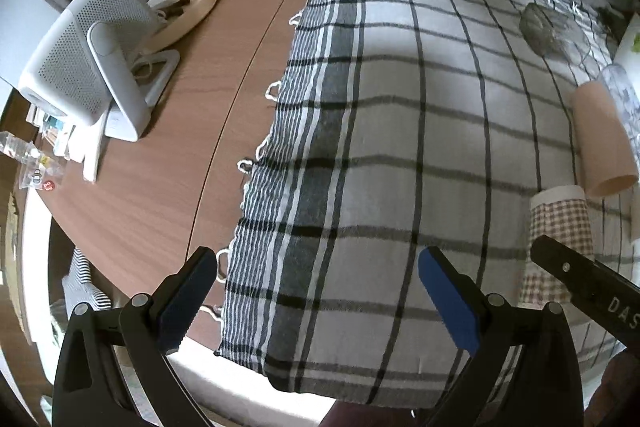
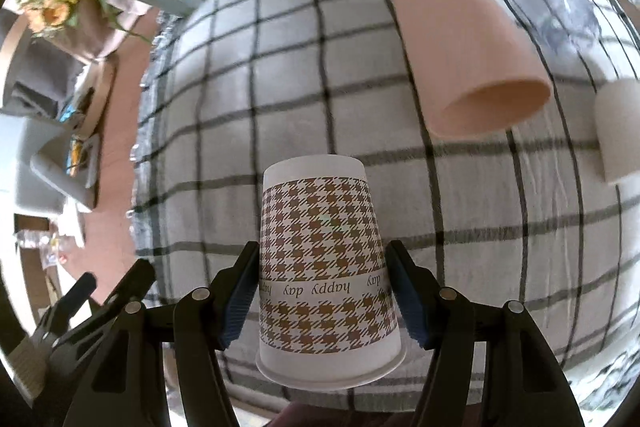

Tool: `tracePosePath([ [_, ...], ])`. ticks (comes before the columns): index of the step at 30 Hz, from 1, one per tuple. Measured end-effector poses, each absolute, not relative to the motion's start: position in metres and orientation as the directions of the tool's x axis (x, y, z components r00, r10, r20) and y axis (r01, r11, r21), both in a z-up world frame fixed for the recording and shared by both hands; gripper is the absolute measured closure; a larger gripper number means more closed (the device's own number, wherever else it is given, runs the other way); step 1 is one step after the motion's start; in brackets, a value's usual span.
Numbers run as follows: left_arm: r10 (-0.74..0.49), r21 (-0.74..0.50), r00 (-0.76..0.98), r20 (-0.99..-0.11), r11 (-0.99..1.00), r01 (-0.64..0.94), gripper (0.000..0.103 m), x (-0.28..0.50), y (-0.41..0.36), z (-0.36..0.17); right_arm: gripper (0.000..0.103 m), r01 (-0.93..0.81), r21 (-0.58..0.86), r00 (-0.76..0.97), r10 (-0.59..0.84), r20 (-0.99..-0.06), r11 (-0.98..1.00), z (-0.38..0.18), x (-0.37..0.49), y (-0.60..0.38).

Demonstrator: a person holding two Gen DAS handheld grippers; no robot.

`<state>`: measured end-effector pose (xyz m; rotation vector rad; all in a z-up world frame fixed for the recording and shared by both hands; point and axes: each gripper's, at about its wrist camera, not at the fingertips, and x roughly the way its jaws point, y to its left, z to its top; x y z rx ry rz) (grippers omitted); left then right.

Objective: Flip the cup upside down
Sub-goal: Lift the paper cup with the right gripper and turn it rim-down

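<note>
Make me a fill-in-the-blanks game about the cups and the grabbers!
1. The patterned cup sits between the fingers of the ____ gripper.
2. Its rim points ____.
3. The writing on it says happy ____.
4. The left gripper holds ____.

Missing words: right; down; day; nothing

Paper cup (image 2: 326, 271): white w/ brown houndstooth print & "happy day" band, text reading upside down. Inverted, rim down, base up, roughly upright, standing on the plaid cloth (image 2: 480, 227) near its front edge, between blue-padded fingers (image 2: 240, 301).
</note>
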<state>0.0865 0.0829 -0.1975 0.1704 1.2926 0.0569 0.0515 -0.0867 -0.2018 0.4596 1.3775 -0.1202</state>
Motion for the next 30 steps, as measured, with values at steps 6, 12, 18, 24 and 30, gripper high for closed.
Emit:
tracePosePath([
  [6, 0.153, 0.173, 0.266, -0.952, 0.984, 0.053, 0.000, 0.077, 0.081, -0.200, 0.038, 0.327, 0.262, 0.210, 0.201, -0.957, 0.908, -0.213, 0.049, -0.087],
  [12, 0.125, 0.158, 0.280, -0.952, 0.982, 0.100, 0.000, 0.068, 0.068, -0.184, 0.027, 0.278, 0.263, 0.293, 0.179, -0.939, 0.924, -0.169, 0.041, -0.089],
  [18, -0.014, 0.034, 0.199, -0.980, 0.971, 0.238, 0.000, 0.072, 0.031, -0.174, 0.026, 0.269, 0.265, 0.451, 0.122, -0.884, 0.926, -0.106, 0.017, -0.110],
  [24, -0.074, -0.024, 0.149, -0.986, 0.951, 0.310, 0.000, 0.078, -0.023, -0.167, 0.026, 0.301, 0.303, 0.531, 0.105, -0.841, 0.904, -0.079, -0.001, -0.141],
  [30, -0.059, -0.026, 0.090, -0.994, 0.943, 0.333, 0.003, 0.094, -0.058, -0.186, 0.026, 0.372, 0.283, 0.515, 0.057, -0.855, 0.884, -0.087, -0.015, -0.175],
])
